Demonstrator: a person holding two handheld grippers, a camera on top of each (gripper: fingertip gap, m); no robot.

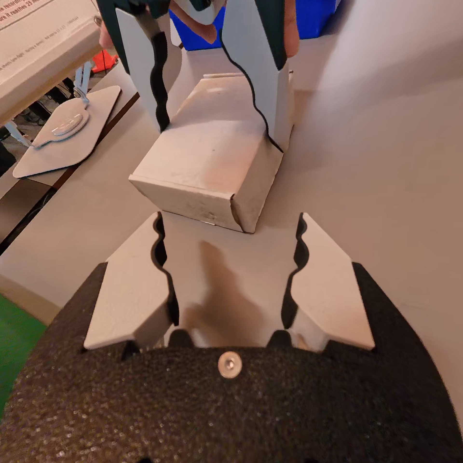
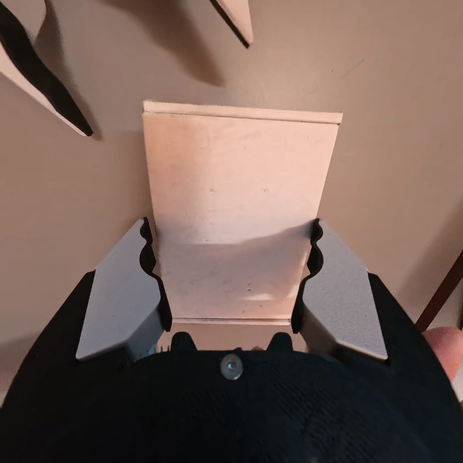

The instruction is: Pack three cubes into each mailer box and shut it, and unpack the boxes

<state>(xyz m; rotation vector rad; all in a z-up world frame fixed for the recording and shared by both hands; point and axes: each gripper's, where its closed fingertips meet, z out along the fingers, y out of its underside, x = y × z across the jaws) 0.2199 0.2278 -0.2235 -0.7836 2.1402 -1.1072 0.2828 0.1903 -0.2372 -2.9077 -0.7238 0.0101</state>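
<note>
Left tool gapes empty; right tool straddles the shut mailer box; blue bin only leftward.

Beige tabletop (green floor)

Left wrist view: low, near, facing closed box; right looks steeply down; box shared.

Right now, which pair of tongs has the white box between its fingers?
The right tongs: they straddle the closed mailer box. The left tongs hang open, empty, just short of it.
</note>
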